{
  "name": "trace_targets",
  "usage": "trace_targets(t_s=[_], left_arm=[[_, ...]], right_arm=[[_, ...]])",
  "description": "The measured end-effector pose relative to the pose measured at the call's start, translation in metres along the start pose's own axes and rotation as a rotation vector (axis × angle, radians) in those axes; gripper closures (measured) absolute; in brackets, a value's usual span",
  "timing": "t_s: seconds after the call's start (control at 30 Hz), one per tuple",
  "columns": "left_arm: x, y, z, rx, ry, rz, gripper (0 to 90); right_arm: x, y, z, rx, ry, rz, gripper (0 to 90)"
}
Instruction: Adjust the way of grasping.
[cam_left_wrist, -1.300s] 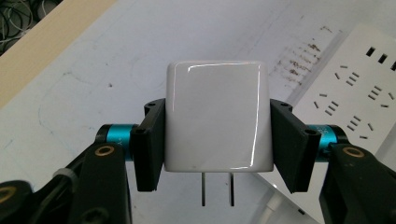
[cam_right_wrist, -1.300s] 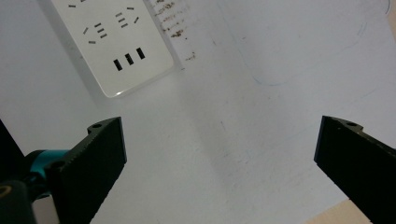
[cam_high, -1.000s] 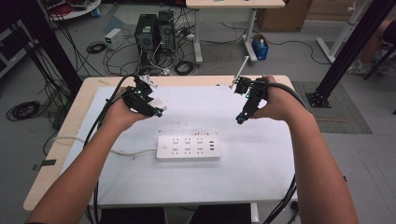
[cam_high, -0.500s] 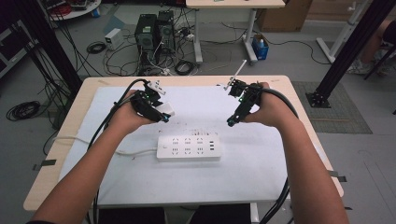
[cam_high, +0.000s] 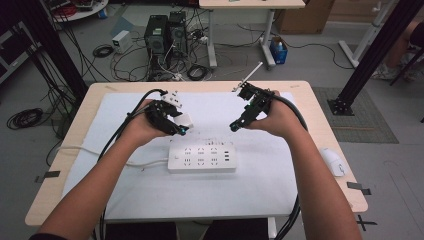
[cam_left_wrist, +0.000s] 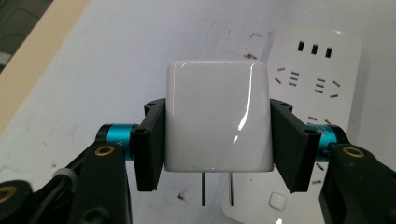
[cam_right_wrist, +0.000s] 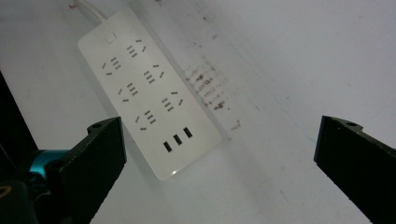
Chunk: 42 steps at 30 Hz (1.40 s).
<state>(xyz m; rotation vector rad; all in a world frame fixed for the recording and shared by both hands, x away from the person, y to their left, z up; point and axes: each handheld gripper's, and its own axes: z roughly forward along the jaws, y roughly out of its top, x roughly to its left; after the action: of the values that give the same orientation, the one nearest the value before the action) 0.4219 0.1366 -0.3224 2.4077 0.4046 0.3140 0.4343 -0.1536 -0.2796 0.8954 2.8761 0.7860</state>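
Observation:
A white power strip (cam_high: 201, 158) with several sockets and three USB ports lies mid-table on a white mat; it also appears as the strip (cam_right_wrist: 148, 91) and the strip (cam_left_wrist: 312, 84). My left gripper (cam_high: 181, 125) hovers above the strip's left end, shut on a white plug adapter (cam_left_wrist: 218, 122) whose two metal prongs (cam_left_wrist: 217, 189) point down. The adapter (cam_high: 184, 120) is small in the high view. My right gripper (cam_high: 235, 125) hangs above and behind the strip's right end, jaws wide open with nothing between them; the gripper (cam_right_wrist: 219, 154) looks down on the strip.
The strip's white cord (cam_high: 87, 150) runs left off the table. A white mouse (cam_high: 334, 161) rests near the right edge of the wooden table (cam_high: 320, 115). Dark smudges (cam_right_wrist: 210, 86) mark the mat behind the strip. Computers and cables sit on the floor beyond.
The left gripper, holding the adapter, has shifted right and nearer, toward the strip. The right gripper has moved slightly left and stays open.

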Motion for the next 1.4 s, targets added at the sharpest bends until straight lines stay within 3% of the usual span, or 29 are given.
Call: trace_targets(t_s=[0.13,0.23,0.27,0.37,0.6,0.7,0.83,1.0,1.27,1.33,1.4], left_arm=[[-0.005,0.002,-0.001,-0.041,-0.011,0.038,42.6],[-0.006,0.002,-0.001,-0.045,-0.014,0.042,42.6],[-0.009,0.003,-0.001,-0.057,-0.014,0.062,42.6],[-0.010,0.003,-0.001,-0.063,-0.014,0.065,42.6],[-0.015,0.005,0.001,-0.099,-0.030,0.079,42.6],[-0.017,0.006,0.004,-0.106,-0.031,0.091,42.6],[-0.020,0.008,0.007,-0.118,-0.033,0.108,42.6],[-0.021,0.008,0.009,-0.126,-0.034,0.116,42.6],[-0.024,0.010,0.009,-0.144,-0.021,0.143,42.6],[-0.024,0.010,0.009,-0.152,-0.022,0.143,42.6],[-0.024,0.010,0.009,-0.159,-0.023,0.145,42.6]], right_arm=[[0.001,0.002,0.005,-0.053,0.041,0.044,1.6],[0.001,0.002,0.008,-0.071,0.045,0.059,1.6],[0.002,0.004,0.012,-0.088,0.062,0.080,1.6],[0.001,0.005,0.016,-0.116,0.084,0.103,1.6],[-0.001,0.009,0.030,-0.228,0.229,0.212,2.5],[-0.001,0.010,0.034,-0.231,0.247,0.218,2.6],[0.005,0.016,0.045,-0.192,0.254,0.201,4.0],[0.006,0.020,0.056,-0.180,0.274,0.222,4.0],[0.007,0.025,0.066,-0.206,0.338,0.256,6.2],[0.006,0.025,0.066,-0.214,0.348,0.265,13.2],[0.005,0.026,0.065,-0.222,0.356,0.276,13.7]])
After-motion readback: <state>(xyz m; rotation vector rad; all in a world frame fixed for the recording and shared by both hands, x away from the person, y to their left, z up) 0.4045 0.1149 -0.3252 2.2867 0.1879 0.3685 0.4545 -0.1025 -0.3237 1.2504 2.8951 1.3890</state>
